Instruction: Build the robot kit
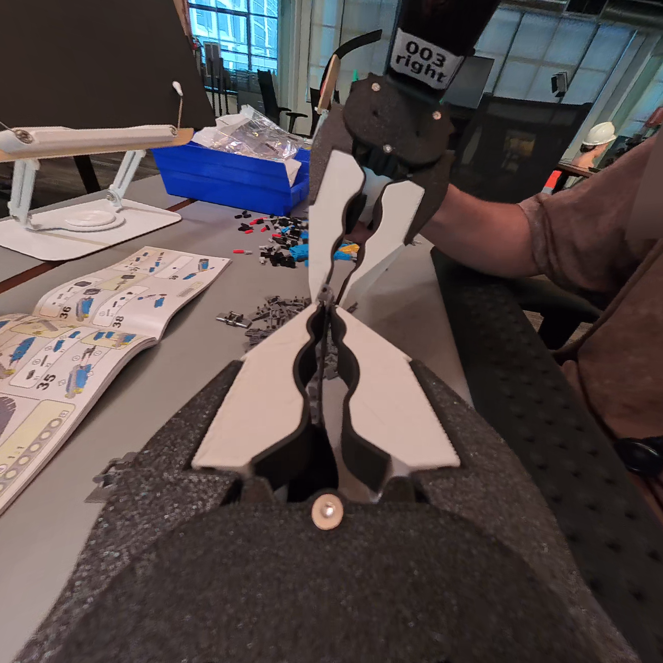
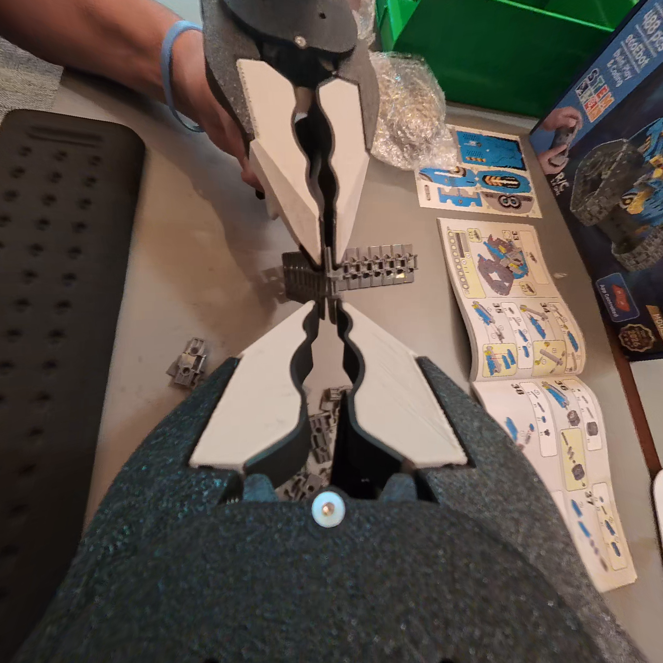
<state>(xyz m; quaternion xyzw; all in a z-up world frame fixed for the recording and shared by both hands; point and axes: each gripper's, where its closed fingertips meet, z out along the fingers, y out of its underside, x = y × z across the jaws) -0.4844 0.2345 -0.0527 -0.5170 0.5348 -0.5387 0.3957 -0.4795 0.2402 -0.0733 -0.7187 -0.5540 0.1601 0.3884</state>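
Observation:
A grey toy track chain point(image 2: 376, 269) of several joined links hangs above the table between the two grippers. My right gripper point(image 2: 328, 305) is shut on one link from below in its own view. My left gripper point(image 2: 326, 256) comes in from the top of that view and is shut on the chain beside it, tip to tip. A folded, darker stretch of chain point(image 2: 297, 276) sticks out to the left. In the left wrist view my left gripper point(image 1: 324, 308) meets the right gripper point(image 1: 328, 283) at a small grey link point(image 1: 325, 290).
An open instruction booklet point(image 2: 520, 358) lies to the right, also in the left wrist view point(image 1: 89, 341). Loose grey links point(image 2: 188, 366) and a pile of small coloured pieces point(image 1: 283, 236) lie on the table. A blue bin point(image 1: 233, 179), green bin point(image 2: 502, 46), toy box point(image 2: 610, 179), sticker sheet point(image 2: 477, 179) and black perforated mat point(image 2: 53, 287) surround them. Left and right tips are no more than a few centimetres apart.

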